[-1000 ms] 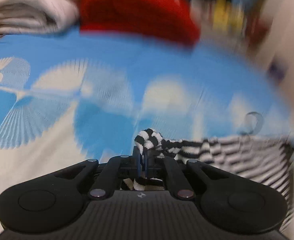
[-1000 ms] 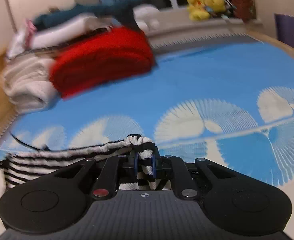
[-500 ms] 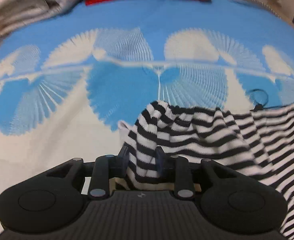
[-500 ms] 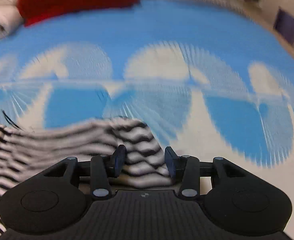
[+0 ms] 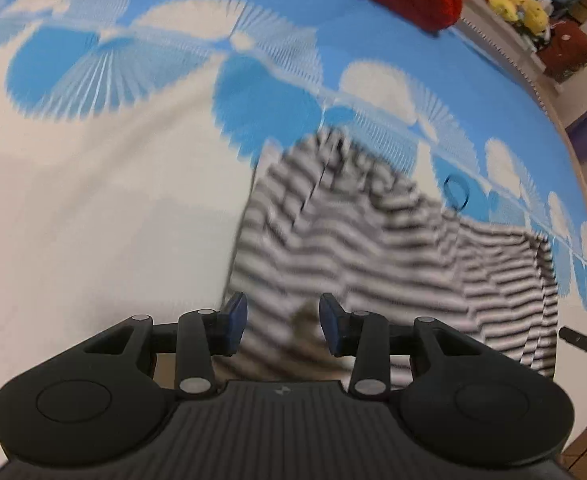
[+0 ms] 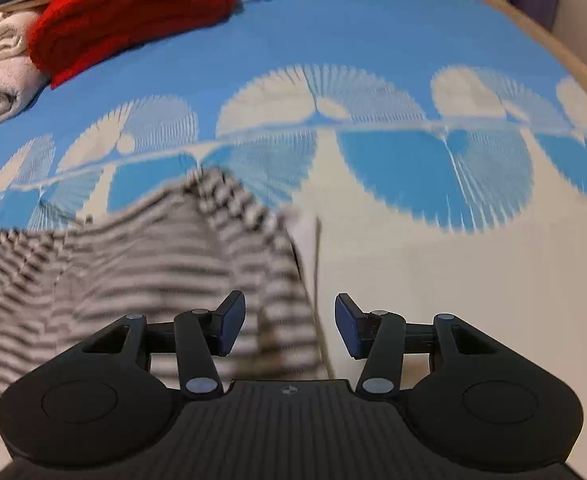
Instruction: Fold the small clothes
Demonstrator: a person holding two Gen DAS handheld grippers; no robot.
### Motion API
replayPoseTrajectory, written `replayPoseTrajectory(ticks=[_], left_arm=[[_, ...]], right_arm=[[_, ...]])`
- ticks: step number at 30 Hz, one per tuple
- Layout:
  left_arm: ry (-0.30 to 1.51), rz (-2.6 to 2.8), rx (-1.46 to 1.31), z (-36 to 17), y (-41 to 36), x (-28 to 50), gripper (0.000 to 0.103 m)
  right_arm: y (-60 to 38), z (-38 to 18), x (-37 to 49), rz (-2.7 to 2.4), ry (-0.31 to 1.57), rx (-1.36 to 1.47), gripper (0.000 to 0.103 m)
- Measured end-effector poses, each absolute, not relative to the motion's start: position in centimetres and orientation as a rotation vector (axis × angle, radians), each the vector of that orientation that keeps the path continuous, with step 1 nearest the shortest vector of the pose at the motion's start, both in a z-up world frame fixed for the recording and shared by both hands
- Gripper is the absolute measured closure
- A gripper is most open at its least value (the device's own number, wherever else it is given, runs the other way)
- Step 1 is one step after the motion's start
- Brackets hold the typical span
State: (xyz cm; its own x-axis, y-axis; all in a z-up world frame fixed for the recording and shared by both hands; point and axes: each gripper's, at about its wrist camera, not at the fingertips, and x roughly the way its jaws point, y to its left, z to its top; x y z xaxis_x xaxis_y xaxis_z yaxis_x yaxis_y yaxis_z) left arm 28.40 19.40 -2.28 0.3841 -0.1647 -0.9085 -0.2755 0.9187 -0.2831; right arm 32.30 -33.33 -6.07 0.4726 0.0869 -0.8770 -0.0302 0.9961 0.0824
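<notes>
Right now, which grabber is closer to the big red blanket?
Hard to say; probably right. The red blanket lies far ahead-left of the open right gripper, and far ahead-right of the open left gripper.

Even indoor light, motion blur, fisheye warping

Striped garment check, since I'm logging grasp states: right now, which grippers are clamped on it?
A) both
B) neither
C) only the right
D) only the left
B: the left gripper and the right gripper both have their jaws spread apart, with the striped garment lying loose on the blue-and-white cloth.
</notes>
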Motion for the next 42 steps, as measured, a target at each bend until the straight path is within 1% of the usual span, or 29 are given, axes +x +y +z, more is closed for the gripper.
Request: replayPoseTrajectory(ticks=[4,10,15,18,19,20,21,22,23,25,27,29,33,34,36,37,38,39,40,41,42], left_arm=[[1.211,0.079,-0.471,-3.2,20.1,25.9,0.059],[1.252,0.124,-0.586,-5.2,22.5,23.7,0.059],[1.305,0.111,-0.636,-7.0,22.7,23.1,0.059],[1.302,0.115,-0.656,-7.4,22.6,22.9,0.060],[1.304,0.105,-0.646,-7.4,22.4,22.9,0.065],[1.303,0.087,-0.633,-7.2,22.2,23.0,0.087],[1.293,0.077,-0.619,-6.7,22.2,23.0,0.097],[1.263,0.087,-0.593,-5.6,22.4,22.9,0.102],[1.224,0.094,-0.578,-4.6,22.5,22.8,0.101],[1.123,0.101,-0.583,-1.9,23.6,22.3,0.102],[1.075,0.119,-0.598,-0.4,24.6,21.9,0.102],[1.119,0.158,-0.526,-0.7,24.3,21.9,0.101],[1.312,0.188,-0.396,-4.1,22.2,22.7,0.100],[1.324,0.199,-0.321,-4.3,21.4,22.8,0.095],[1.279,0.220,-0.149,-3.2,20.0,23.0,0.092],[1.238,0.236,-0.098,-2.3,19.5,23.1,0.087],[1.188,0.241,-0.071,-1.0,19.1,23.1,0.079],[1.146,0.231,-0.069,0.0,18.7,23.0,0.074],[1.095,0.201,-0.090,1.1,18.3,23.0,0.070],[1.060,0.162,-0.125,1.9,17.9,23.1,0.070],[1.043,0.127,-0.157,2.3,17.5,23.3,0.070]], right_arm=[[-34.2,-7.8,29.7,0.059,1.131,0.043,0.051],[-35.5,-10.3,27.8,0.065,1.201,0.118,0.051],[-36.1,-10.5,27.6,0.060,1.216,0.180,0.051],[-36.1,-10.1,27.8,0.052,1.211,0.190,0.053],[-36.0,-10.1,27.8,0.054,1.210,0.191,0.057],[-35.9,-10.0,27.7,0.068,1.209,0.198,0.067],[-35.9,-10.0,27.7,0.083,1.207,0.207,0.074],[-36.0,-9.8,27.6,0.087,1.195,0.223,0.085],[-36.2,-9.3,27.4,0.083,1.177,0.248,0.091],[-37.4,-7.0,26.9,0.095,1.074,0.393,0.092],[-38.3,-5.1,26.4,0.096,1.006,0.460,0.093],[-38.5,-5.5,26.3,0.040,1.037,0.418,0.093],[-38.5,-9.8,26.4,-0.065,1.201,0.423,0.091],[-38.6,-10.3,26.4,-0.094,1.213,0.435,0.089],[-38.4,-9.6,26.4,-0.116,1.192,0.421,0.087],[-38.1,-8.7,26.5,-0.124,1.164,0.382,0.085],[-37.6,-7.6,26.5,-0.139,1.115,0.324,0.079],[-37.0,-6.7,26.5,-0.154,1.068,0.267,0.075],[-36.5,-5.8,26.6,-0.155,1.025,0.232,0.067],[-36.1,-5.0,26.6,-0.142,0.970,0.241,0.063],[-36.0,-4.5,26.7,-0.123,0.930,0.285,0.063]])
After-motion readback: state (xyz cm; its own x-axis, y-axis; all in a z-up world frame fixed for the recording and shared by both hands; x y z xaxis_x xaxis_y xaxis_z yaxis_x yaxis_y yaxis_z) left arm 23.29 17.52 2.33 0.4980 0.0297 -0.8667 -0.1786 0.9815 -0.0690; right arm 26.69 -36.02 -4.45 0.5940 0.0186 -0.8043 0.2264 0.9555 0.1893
